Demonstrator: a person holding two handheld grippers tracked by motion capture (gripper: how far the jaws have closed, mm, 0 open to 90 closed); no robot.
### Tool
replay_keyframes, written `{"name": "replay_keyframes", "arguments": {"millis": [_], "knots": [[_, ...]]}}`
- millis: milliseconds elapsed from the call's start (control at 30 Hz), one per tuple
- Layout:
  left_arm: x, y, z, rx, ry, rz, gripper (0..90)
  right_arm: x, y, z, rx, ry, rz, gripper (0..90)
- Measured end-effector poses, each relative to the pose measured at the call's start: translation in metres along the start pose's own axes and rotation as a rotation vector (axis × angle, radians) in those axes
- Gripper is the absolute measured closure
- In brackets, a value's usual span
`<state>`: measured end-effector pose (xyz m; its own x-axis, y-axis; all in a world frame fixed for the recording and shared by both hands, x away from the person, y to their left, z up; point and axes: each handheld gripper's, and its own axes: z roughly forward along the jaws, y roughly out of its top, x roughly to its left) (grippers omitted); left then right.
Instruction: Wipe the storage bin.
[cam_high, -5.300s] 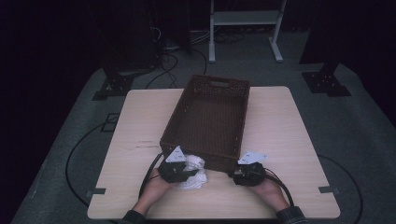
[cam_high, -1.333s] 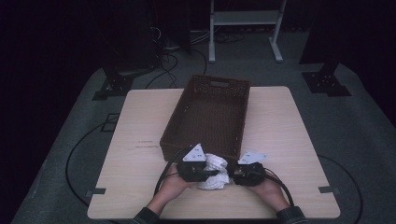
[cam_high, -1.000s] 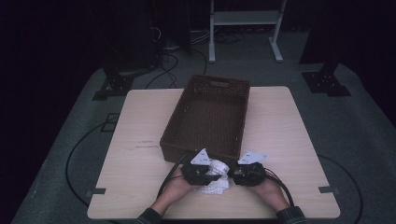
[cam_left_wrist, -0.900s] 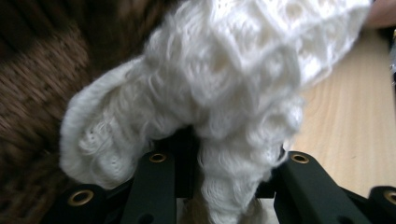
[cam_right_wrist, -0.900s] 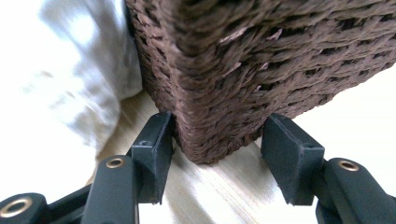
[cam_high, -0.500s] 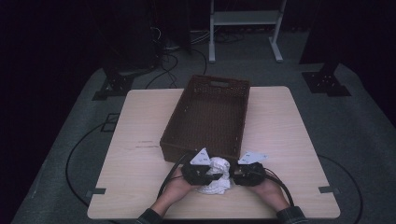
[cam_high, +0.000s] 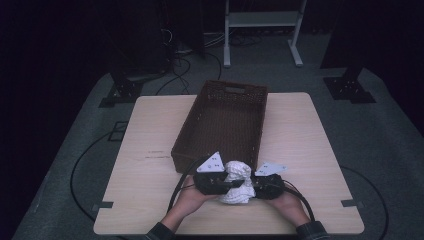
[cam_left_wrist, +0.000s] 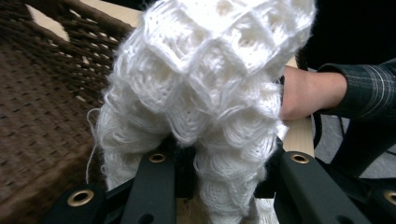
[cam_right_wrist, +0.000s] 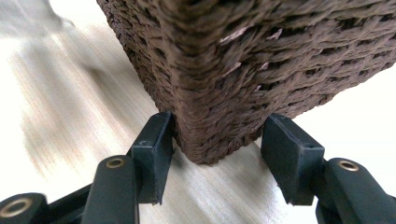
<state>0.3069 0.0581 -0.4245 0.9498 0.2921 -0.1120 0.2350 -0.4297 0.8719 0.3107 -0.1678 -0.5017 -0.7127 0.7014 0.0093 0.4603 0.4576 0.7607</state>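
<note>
White knitted cloth (cam_high: 236, 181) sits bunched at the near edge of the bench (cam_high: 150, 200), just in front of the near end of the brown wicker basket (cam_high: 225, 117), squeezed between my two hands. My left tool (cam_high: 235, 184) is clamped on the cloth: in the left gripper view the knit (cam_left_wrist: 205, 93) bulges up over its jaws, with a fold pinched between them and the basket wall to the left. My right tool (cam_high: 256, 183) lies just right of the cloth, touching it as far as I can tell. In the right gripper view its jaws (cam_right_wrist: 215, 154) stand apart on either side of the basket's near corner (cam_right_wrist: 224, 93); the left jaw touches the wicker, the right stands clear.
</note>
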Motion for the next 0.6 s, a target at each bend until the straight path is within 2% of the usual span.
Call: {"name": "replay_keyframes", "arguments": {"millis": [367, 600], "knots": [[0.005, -0.011, 0.02, 0.069, -0.002, -0.012, 67.6, 0.0, 0.0, 0.0, 0.0, -0.001, 0.005, 43.4], [0.008, -0.019, 0.027, 0.091, 0.003, -0.021, 67.6, 0.0, 0.0, 0.0, 0.0, 0.0, 0.003, 43.4]]}}
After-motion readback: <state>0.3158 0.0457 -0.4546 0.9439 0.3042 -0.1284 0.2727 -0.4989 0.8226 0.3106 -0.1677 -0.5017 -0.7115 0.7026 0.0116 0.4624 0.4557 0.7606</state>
